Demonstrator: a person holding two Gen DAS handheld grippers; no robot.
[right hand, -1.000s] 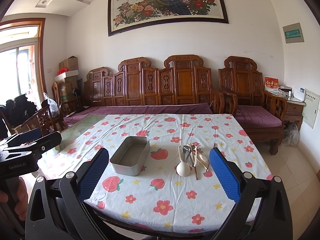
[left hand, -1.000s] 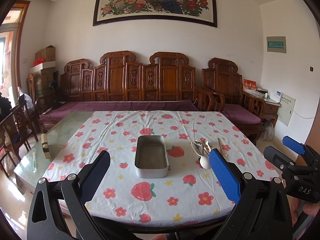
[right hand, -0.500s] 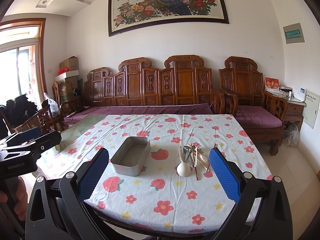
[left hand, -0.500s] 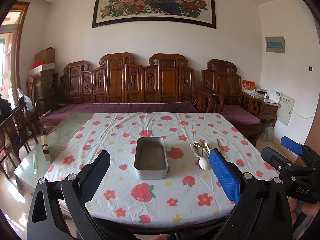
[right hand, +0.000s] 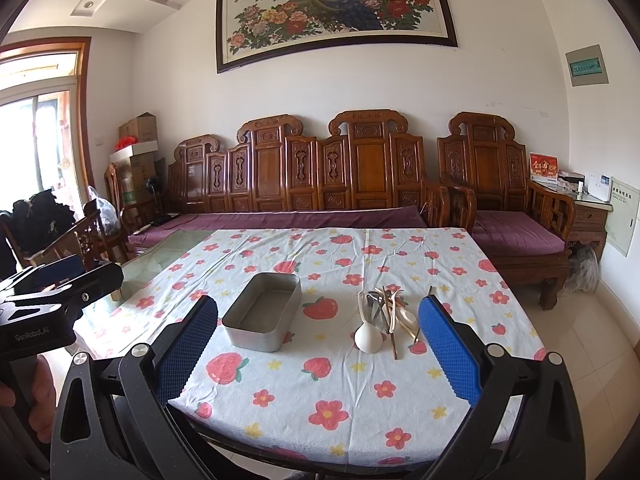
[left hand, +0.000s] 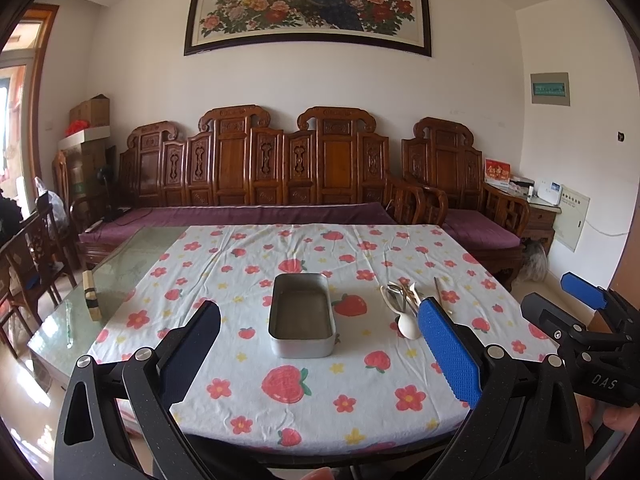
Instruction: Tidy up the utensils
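An empty metal tin (left hand: 301, 318) (right hand: 263, 312) sits in the middle of the flowered tablecloth (left hand: 320, 368) (right hand: 340, 376). To its right lies a pile of utensils (left hand: 404, 304) (right hand: 384, 312): a white spoon, metal pieces and wooden chopsticks. My left gripper (left hand: 320, 354) hovers open over the near table edge, short of the tin. My right gripper (right hand: 318, 354) is open too, held before the near edge with the pile between its fingers in view. Each gripper shows at the edge of the other's view.
A wooden block (left hand: 90, 296) lies on the bare glass at the table's left side. A carved wooden sofa (left hand: 280, 168) with purple cushions runs behind the table. Chairs (left hand: 32, 248) stand at the left, an armchair (right hand: 516, 216) at the right. A hand holds each gripper's handle.
Both views have shifted only slightly; the table sits a little lower in the left wrist view. Nothing on the table has moved and both grippers stay open.
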